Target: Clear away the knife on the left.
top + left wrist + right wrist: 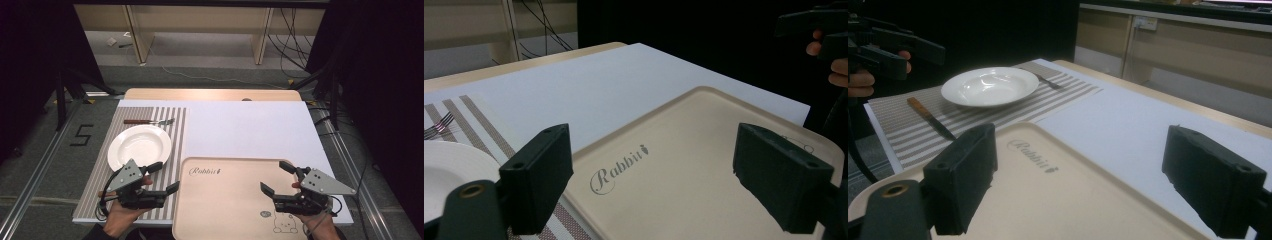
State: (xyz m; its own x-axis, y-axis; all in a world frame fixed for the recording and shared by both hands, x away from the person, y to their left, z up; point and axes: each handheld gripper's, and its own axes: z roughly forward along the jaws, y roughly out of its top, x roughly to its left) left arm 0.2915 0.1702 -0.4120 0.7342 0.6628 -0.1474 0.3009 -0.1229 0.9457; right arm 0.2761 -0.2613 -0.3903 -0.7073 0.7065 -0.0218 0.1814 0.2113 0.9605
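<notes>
Beige Rabbit tray (225, 200), likely stiff, light, slick plastic, best pinched at its raised rim; lies empty between left gripper (167, 178) and right gripper (274, 177), both with jaws spread wide, holding nothing

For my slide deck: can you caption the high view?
Both open tongs, left and right, hover at a beige tray beside a white plate on a striped placemat.

I read "Rabbit" in script on the beige tray (235, 200), and a black "5" marked on the floor (60, 165).
</notes>
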